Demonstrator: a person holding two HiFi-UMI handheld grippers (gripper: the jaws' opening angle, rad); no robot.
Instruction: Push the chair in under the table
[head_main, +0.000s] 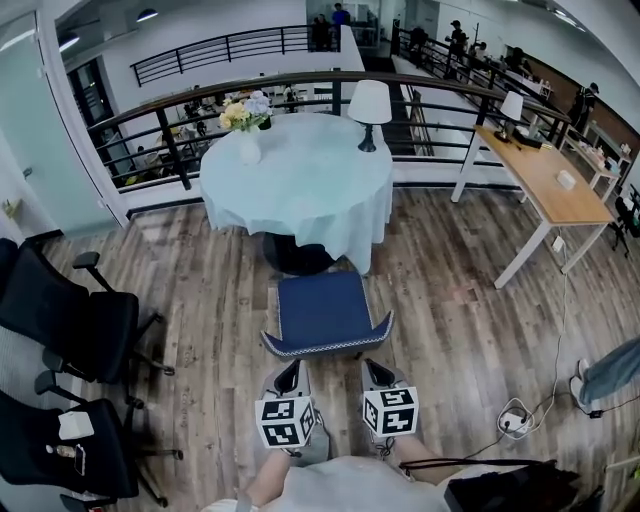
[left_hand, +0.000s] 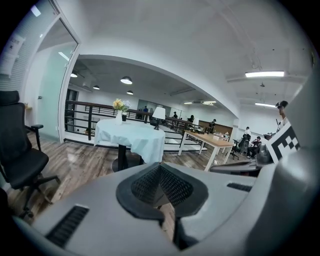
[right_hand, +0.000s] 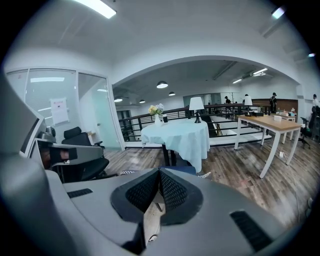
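Observation:
A blue padded chair stands on the wood floor, facing a round table draped in a pale blue cloth; its seat front reaches the cloth's hem. The chair's curved back rim is toward me. My left gripper and right gripper sit side by side just behind that rim, both shut with nothing between the jaws. I cannot tell whether they touch it. In the right gripper view the right gripper points at the blue seat and the table. The left gripper faces the table.
A lamp and a flower vase stand on the table. Two black office chairs are at the left. A wooden desk is at the right, a railing behind. A power strip lies on the floor.

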